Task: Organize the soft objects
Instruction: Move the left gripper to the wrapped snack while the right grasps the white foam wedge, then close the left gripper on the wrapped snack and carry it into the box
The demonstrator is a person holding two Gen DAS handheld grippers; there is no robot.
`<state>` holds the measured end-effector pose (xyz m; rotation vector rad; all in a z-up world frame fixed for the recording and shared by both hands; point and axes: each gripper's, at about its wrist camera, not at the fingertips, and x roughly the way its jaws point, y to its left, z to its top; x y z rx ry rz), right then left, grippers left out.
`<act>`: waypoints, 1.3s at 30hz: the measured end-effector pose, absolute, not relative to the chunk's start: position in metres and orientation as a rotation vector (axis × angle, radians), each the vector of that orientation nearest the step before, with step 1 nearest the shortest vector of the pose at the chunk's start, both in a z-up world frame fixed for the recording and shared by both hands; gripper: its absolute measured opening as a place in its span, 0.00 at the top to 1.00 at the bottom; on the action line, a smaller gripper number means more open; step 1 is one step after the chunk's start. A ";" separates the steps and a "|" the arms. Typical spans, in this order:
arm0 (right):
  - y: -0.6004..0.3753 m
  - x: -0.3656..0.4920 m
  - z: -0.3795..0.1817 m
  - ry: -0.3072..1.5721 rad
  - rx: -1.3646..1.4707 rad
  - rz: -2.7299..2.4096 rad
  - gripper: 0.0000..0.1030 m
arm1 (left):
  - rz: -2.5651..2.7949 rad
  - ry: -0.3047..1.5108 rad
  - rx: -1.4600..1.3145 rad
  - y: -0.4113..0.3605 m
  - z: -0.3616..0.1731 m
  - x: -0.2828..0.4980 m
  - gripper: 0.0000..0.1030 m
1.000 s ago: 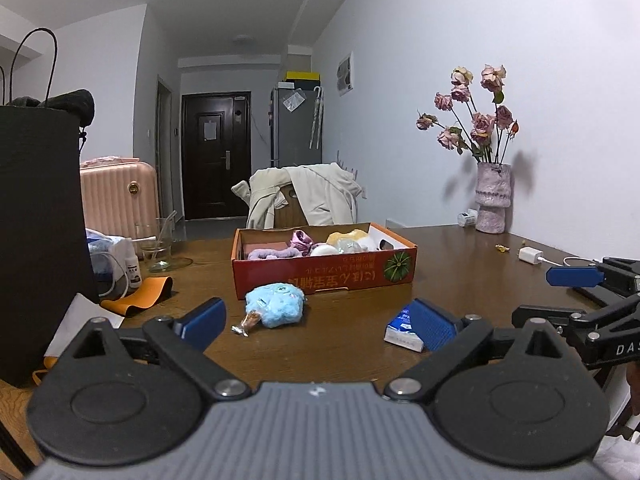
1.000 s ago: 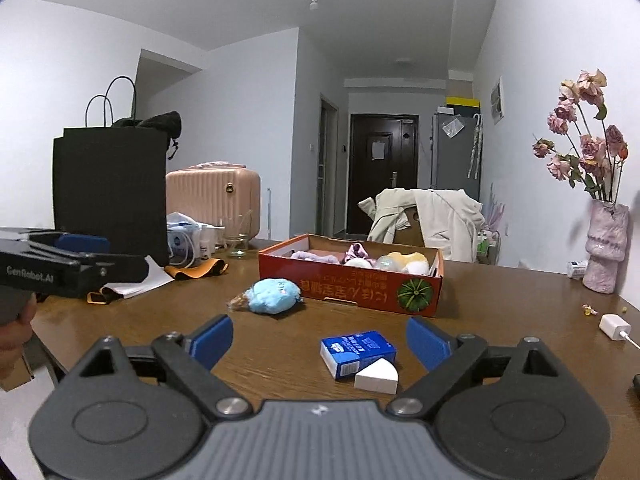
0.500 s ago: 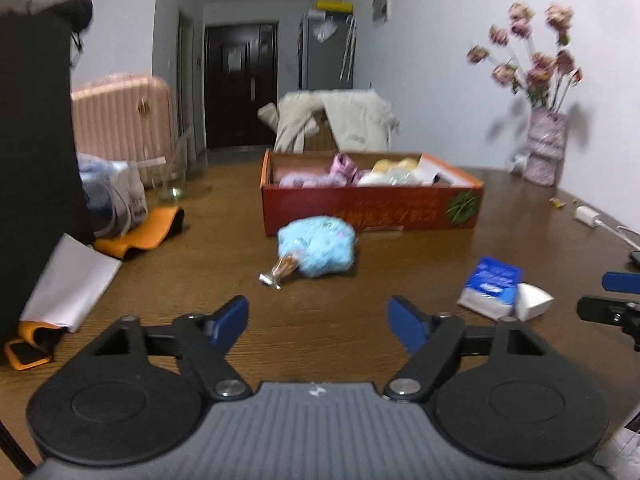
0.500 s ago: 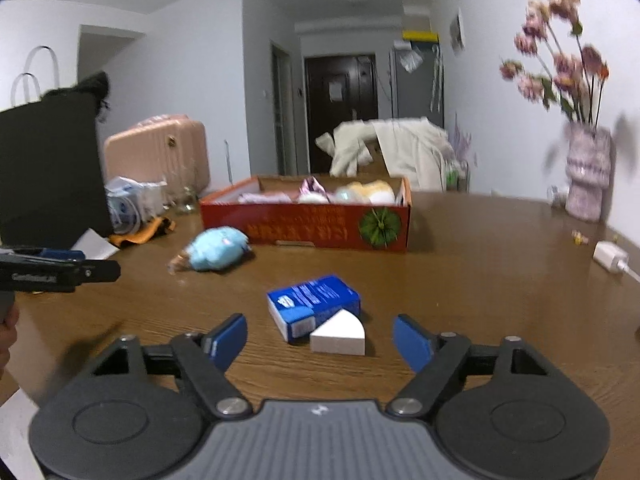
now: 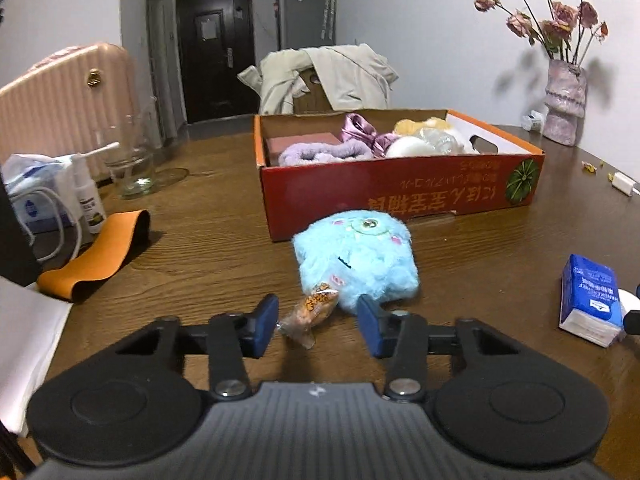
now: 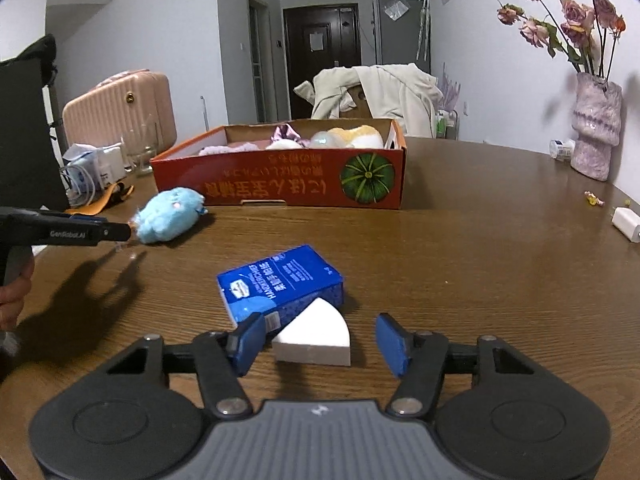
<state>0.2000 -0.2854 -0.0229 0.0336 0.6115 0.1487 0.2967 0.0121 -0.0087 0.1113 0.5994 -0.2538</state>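
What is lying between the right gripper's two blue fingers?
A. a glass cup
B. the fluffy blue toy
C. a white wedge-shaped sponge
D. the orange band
C: in the right wrist view the white wedge-shaped sponge lies on the table between the open fingers of the right gripper, just in front of the blue tissue pack; the fluffy blue toy lies far off by the left gripper.

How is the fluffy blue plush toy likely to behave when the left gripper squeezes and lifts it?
The blue plush toy looks thickly furred and rounded, so it will probably compress and sag rather than stay stiff. It likely weighs little for its bulk. The crinkly packet at its near end, between the open left gripper fingers, may dangle or slip.
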 end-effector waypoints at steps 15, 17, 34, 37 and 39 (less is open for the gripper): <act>-0.286 0.189 -0.010 0.595 0.036 0.155 0.66 | -0.236 0.578 0.084 0.018 0.006 0.269 0.91; -0.288 0.179 -0.004 0.577 0.036 0.154 0.66 | -0.229 0.563 0.052 0.021 0.014 0.252 0.91; -0.289 0.112 0.023 0.466 0.059 0.226 0.66 | -0.237 0.521 0.081 0.009 0.026 0.193 0.58; -0.288 0.119 0.022 0.473 0.057 0.224 0.66 | -0.217 0.557 0.136 0.005 0.015 0.230 0.58; -0.288 0.125 0.021 0.483 0.058 0.218 0.66 | -0.215 0.580 0.147 0.005 0.008 0.253 0.59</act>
